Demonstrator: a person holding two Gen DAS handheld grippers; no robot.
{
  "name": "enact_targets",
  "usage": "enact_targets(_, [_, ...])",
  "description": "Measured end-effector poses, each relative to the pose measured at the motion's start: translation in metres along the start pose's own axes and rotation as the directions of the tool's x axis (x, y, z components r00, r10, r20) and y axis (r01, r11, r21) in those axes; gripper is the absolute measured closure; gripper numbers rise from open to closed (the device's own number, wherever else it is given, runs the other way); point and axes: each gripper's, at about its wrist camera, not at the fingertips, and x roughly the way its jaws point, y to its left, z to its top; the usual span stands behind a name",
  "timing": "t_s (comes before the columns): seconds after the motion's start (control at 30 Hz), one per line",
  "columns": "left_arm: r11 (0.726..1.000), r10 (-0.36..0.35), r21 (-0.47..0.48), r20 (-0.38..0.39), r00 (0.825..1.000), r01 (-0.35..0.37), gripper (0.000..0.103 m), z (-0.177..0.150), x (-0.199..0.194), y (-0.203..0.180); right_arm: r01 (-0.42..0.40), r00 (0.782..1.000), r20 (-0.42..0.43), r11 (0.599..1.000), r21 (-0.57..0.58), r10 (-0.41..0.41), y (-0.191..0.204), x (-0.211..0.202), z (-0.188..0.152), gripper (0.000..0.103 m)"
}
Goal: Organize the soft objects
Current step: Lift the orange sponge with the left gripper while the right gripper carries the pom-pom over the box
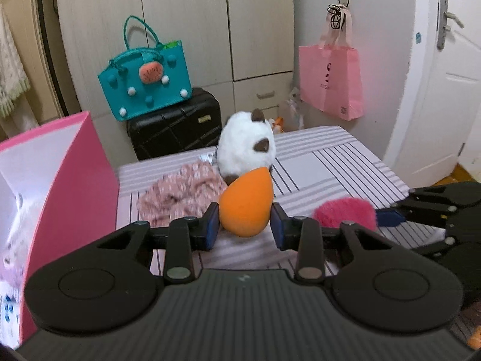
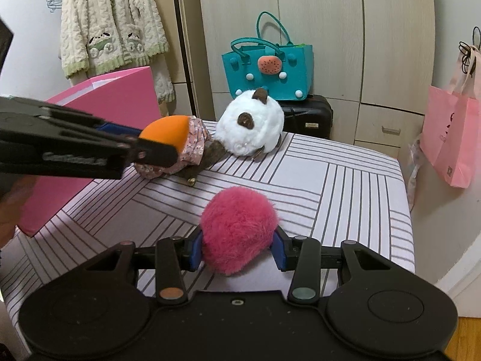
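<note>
Both pairs of jaws are closed on soft things: the left gripper (image 1: 244,221) pinches an orange teardrop sponge (image 1: 246,202) between its blue pads, lifted above the striped table (image 1: 345,162), and the right gripper (image 2: 238,249) squeezes a fuzzy pink pom-pom (image 2: 239,230) just over the same cloth. Behind them on the table lie a floral pink fabric piece (image 1: 180,194) and, touching it, a white plush cat (image 2: 251,128) with brown ears. A pink box (image 1: 75,180) stands open at the table's left edge.
</note>
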Motion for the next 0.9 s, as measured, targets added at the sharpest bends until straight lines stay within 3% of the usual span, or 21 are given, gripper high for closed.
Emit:
enact_targets(0.37, [0.993,-0.12,-0.009,-0.108,0.987,0.12,0.069,-0.013,-0.032,0.009,-0.008,0.999,-0.05,0.998,0.063,0.011,0.012,-0.024,-0.003,0.054])
enact_targets(0.57, [0.984,-0.175,-0.008,-0.144,0.974,0.176,0.069,-0.021,-0.056,0.015,-0.036,0.986,-0.157,0.987,0.154,0.06,0.018,-0.032,-0.005,0.054])
enact_targets(0.77, [0.965,-0.258,-0.019,-0.211,0.943,0.26,0.069,-0.022,-0.078,0.021,-0.113,0.967,-0.206,0.975,0.19,0.152,0.031,-0.041,-0.005,0.054])
enact_targets(0.9, [0.959,-0.277,-0.012,-0.254,0.927,0.284,0.069,-0.023,-0.091,0.024,-0.146,0.956,-0.226,0.971,0.188,0.187,0.042,-0.05,0.0,0.054])
